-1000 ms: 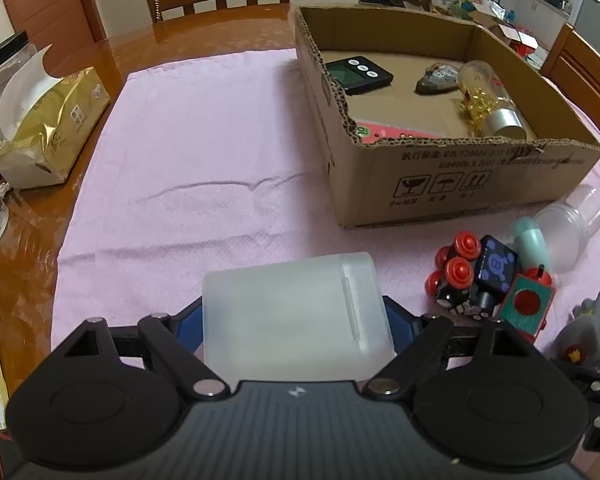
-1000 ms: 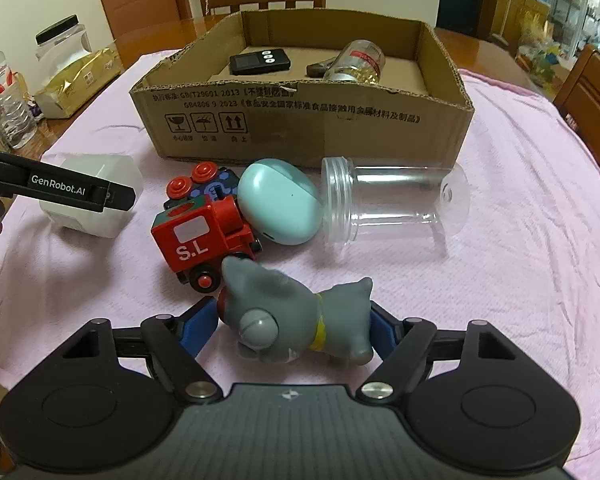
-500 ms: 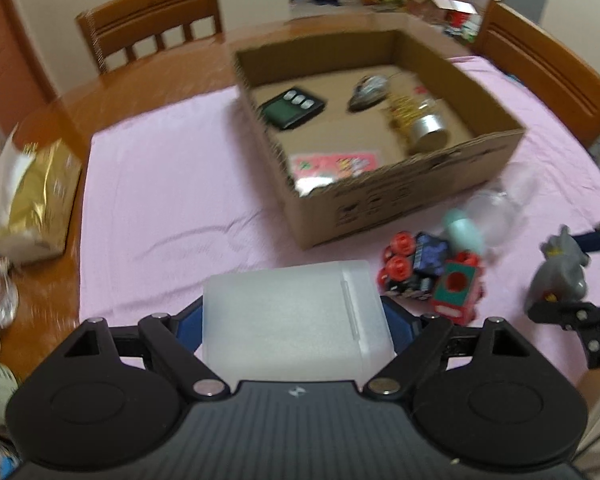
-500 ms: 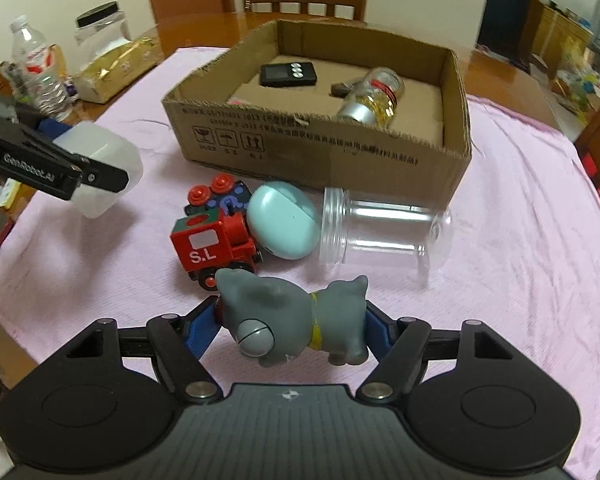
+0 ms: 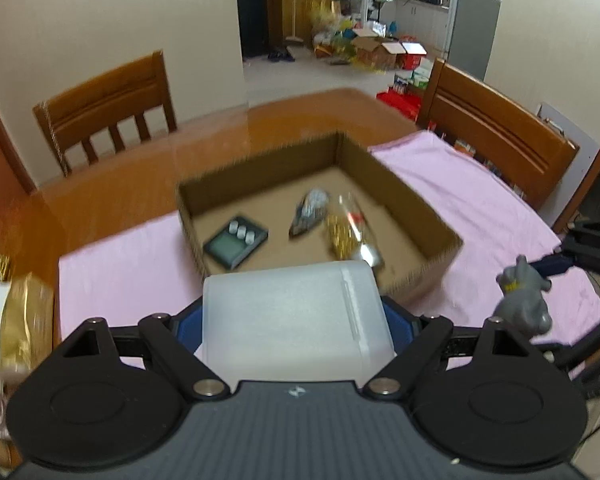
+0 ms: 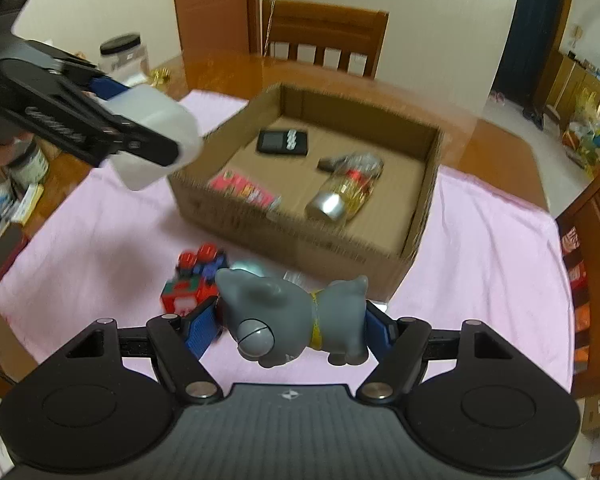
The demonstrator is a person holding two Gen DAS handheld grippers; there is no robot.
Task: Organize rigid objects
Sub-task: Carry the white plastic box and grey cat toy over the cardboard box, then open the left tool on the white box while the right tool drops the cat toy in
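Note:
My left gripper (image 5: 296,320) is shut on a frosted white plastic box (image 5: 296,312) and holds it in the air before the near-left corner of the open cardboard box (image 5: 412,196). The white box also shows in the right wrist view (image 6: 156,136). My right gripper (image 6: 288,324) is shut on a grey toy animal (image 6: 292,316), high above the pink cloth; the toy also shows in the left wrist view (image 5: 524,296). The cardboard box (image 6: 420,216) holds a black timer (image 6: 283,142), a jar with gold contents (image 6: 346,190), a pink card (image 6: 244,188) and a small grey object (image 5: 310,212).
A red toy train (image 6: 192,284) lies on the pink cloth (image 6: 480,248) in front of the box. A gold tissue pack (image 5: 16,316) sits at the table's left edge. Wooden chairs (image 5: 108,104) stand around the table.
Both grippers have lifted their objects well above the table and moved toward the cardboard box. The views now look down into the box from higher up.

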